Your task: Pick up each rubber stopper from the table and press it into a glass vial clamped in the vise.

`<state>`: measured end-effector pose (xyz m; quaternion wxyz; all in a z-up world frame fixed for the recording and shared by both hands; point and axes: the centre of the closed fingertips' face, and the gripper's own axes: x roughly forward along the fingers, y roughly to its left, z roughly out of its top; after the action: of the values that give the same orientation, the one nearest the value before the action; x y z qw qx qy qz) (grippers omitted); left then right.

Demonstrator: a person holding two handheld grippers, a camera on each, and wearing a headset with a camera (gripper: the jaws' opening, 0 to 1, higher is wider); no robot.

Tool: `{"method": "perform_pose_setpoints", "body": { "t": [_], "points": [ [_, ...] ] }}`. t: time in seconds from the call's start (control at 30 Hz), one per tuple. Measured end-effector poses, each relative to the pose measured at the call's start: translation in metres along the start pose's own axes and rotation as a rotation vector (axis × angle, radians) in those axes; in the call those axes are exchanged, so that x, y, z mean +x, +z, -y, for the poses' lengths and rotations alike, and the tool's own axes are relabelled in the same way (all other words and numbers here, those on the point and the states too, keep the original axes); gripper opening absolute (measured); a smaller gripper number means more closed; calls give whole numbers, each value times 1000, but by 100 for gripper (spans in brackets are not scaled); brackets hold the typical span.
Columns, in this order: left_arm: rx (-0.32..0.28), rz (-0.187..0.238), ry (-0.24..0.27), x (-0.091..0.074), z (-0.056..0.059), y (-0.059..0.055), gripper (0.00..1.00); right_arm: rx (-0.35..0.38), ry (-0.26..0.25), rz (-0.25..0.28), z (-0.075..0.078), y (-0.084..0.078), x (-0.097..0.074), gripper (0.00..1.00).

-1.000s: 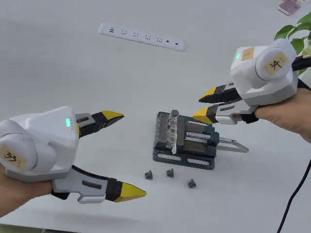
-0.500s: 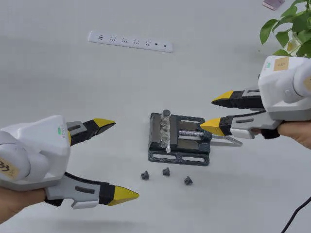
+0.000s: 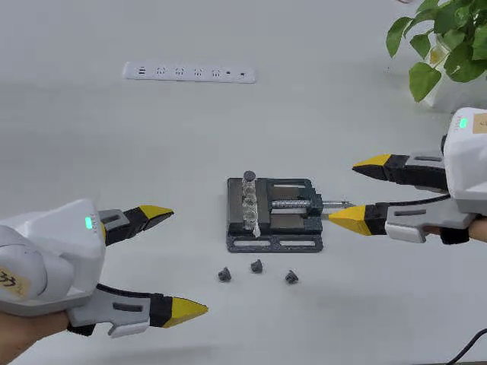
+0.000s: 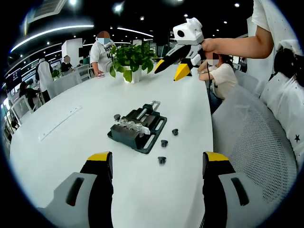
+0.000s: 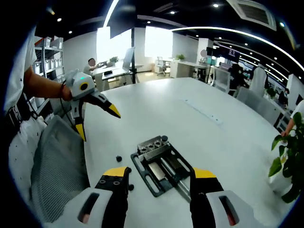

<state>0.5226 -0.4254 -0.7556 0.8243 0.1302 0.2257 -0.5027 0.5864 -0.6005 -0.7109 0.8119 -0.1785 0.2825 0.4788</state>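
A dark vise (image 3: 275,216) (image 4: 137,129) (image 5: 161,165) sits mid-table and clamps a row of glass vials (image 3: 249,207) (image 4: 130,125). The far vial carries a dark stopper (image 3: 249,176). Three loose rubber stoppers (image 3: 224,274) (image 3: 256,266) (image 3: 291,277) lie on the table just in front of the vise. My left gripper (image 3: 177,261) (image 4: 156,164) hangs open and empty at the lower left, well short of the stoppers. My right gripper (image 3: 361,191) (image 5: 159,178) hovers open and empty just right of the vise handle.
A white power strip (image 3: 189,73) lies at the far side of the white table (image 3: 114,152). A potted plant (image 3: 440,38) stands at the back right. A mesh chair (image 4: 256,137) stands beside the table, and people sit and stand in the office behind.
My right gripper has drawn back to the right and lowered, away from the vise top. My left gripper sank slightly lower left. The head camera shifted, so the vise sits more centred.
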Motion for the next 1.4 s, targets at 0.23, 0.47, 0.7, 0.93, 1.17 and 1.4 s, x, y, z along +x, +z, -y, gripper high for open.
{"method": "perform_pose_setpoints", "body": {
  "t": [0.23, 0.47, 0.7, 0.93, 1.17, 1.4],
  "points": [
    [-13, -66, -7, 6, -1, -10, 67, 60, -11, 44, -12, -15, -16, 56],
    [-33, -149, -31, 15, 9, -22, 56, 111, -21, 113, -22, -24, -32, 61],
    [-56, -200, -45, 28, 6, -36, 47, 137, -39, 150, -30, -34, -43, 61],
    [-73, -254, -36, 42, 0, -51, 38, 168, -61, 164, -27, -46, -53, 60],
    [-81, -301, -23, 56, 1, -58, 26, 181, -80, 170, -28, -47, -55, 59],
    [-119, -327, -21, 69, 2, -64, 19, 185, -96, 166, -27, -46, -57, 58]
  ]
}}
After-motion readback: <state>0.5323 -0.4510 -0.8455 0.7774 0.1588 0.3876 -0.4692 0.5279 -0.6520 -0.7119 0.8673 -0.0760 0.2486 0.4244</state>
